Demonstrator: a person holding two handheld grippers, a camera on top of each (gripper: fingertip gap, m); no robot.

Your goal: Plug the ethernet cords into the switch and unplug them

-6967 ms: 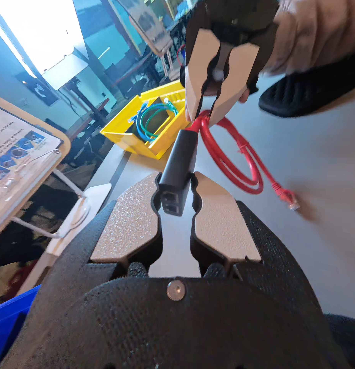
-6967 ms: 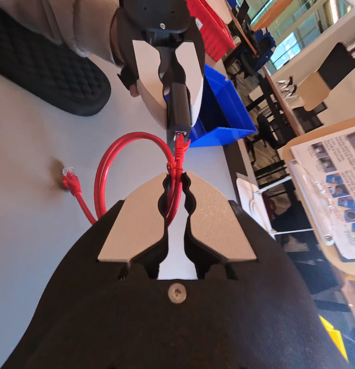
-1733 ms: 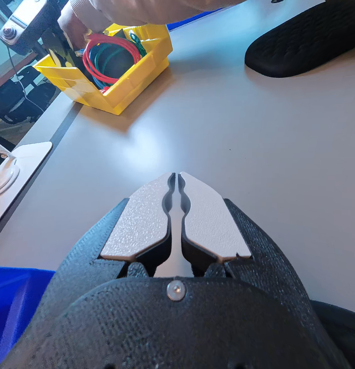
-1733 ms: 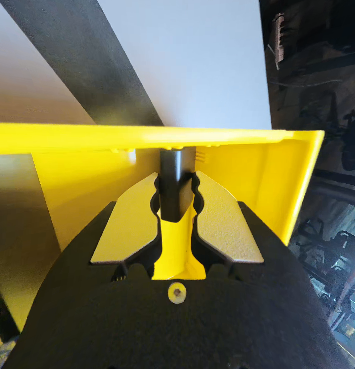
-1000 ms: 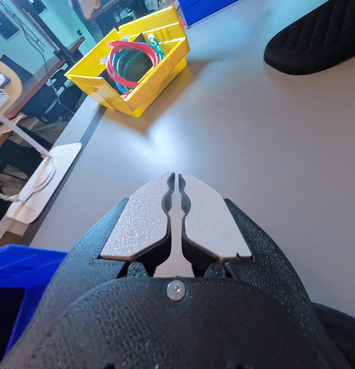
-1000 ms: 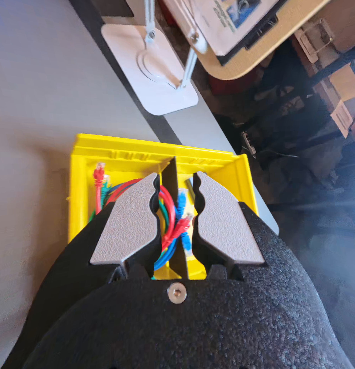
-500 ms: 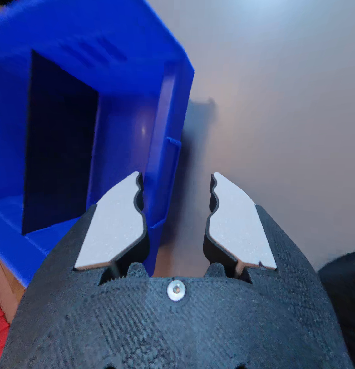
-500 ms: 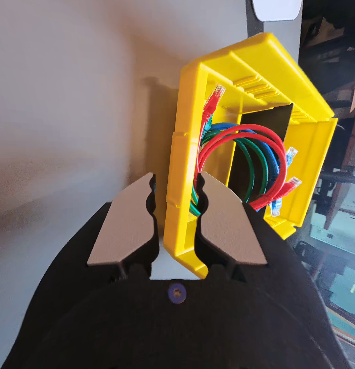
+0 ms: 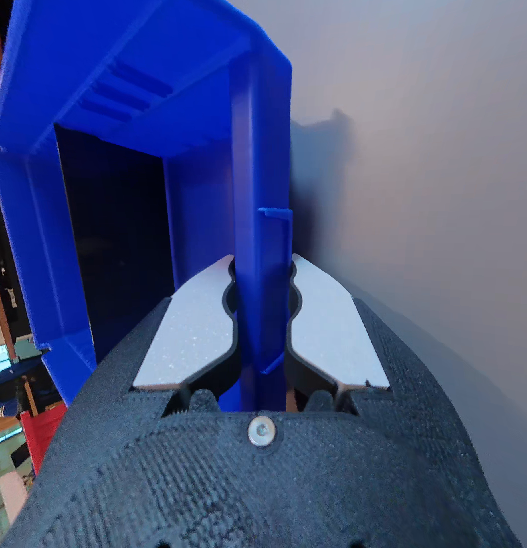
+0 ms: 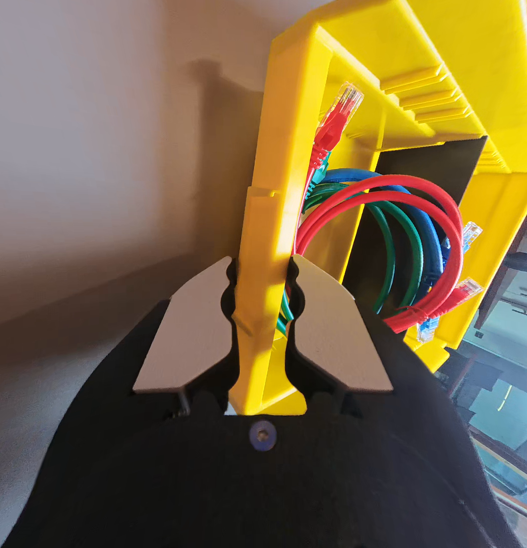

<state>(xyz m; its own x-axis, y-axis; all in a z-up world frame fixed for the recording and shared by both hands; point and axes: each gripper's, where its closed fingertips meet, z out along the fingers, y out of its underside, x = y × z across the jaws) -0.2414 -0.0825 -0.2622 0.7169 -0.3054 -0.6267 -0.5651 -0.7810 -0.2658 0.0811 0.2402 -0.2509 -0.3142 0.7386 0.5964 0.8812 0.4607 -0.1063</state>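
Observation:
My left gripper (image 9: 262, 264) is shut on the right side wall of a blue bin (image 9: 137, 89), one finger inside and one outside. The bin's inside looks dark; I cannot tell what lies in it. My right gripper (image 10: 260, 264) is shut on the left side wall of a yellow bin (image 10: 286, 148). That bin holds coiled ethernet cords: a red cord (image 10: 404, 184), a green cord (image 10: 386, 231) and a blue cord (image 10: 348, 175), with clear plugs at their ends. A black divider (image 10: 428, 160) stands in the yellow bin. No switch is in view.
Both bins rest on a grey table (image 9: 419, 148), which also shows in the right wrist view (image 10: 93, 148). Past the table edge are a red object (image 9: 38, 427) in the left wrist view and dark furniture (image 10: 508, 326) in the right wrist view. Left tips to right tips: about 45 cm.
The left gripper swung from the open table to the blue bin, opened, then closed on its side wall. The right gripper moved from above the cords to the yellow bin's wall and closed on it.

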